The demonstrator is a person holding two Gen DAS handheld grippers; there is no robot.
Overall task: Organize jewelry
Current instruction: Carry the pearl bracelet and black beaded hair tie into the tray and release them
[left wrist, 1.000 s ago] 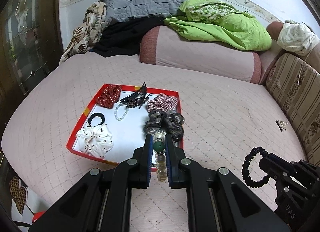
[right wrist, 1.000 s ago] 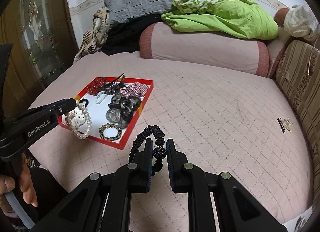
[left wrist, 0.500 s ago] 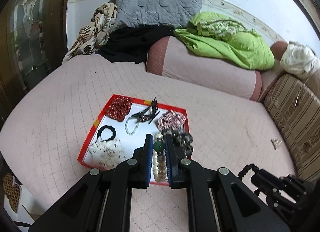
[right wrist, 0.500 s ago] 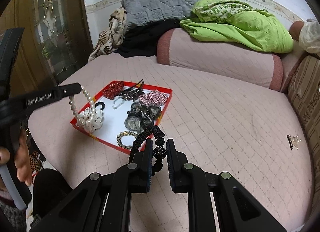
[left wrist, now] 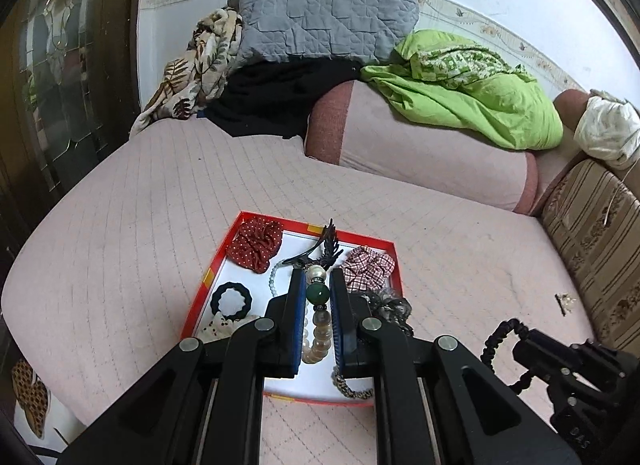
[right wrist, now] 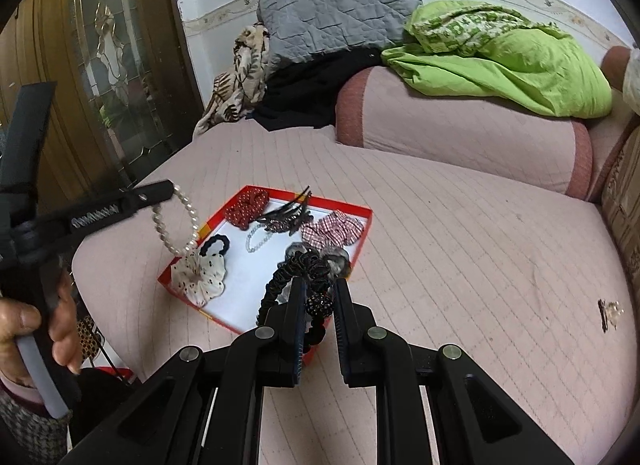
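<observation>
The pearl bracelet (left wrist: 318,321) hangs lengthwise between the left gripper (left wrist: 318,297) jaws, nearly shut on its green bead, above the red tray (left wrist: 192,311). The black beaded band (right wrist: 304,289) loops up-left from the right gripper (right wrist: 319,297), apparently pinched in near-closed jaws.

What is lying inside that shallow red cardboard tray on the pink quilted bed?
In the red tray: a red dotted scrunchie, checked scrunchie, white dotted scrunchie, black hair tie, dark hair claw, clear bead bracelet. The near corner hides behind the right gripper.
</observation>
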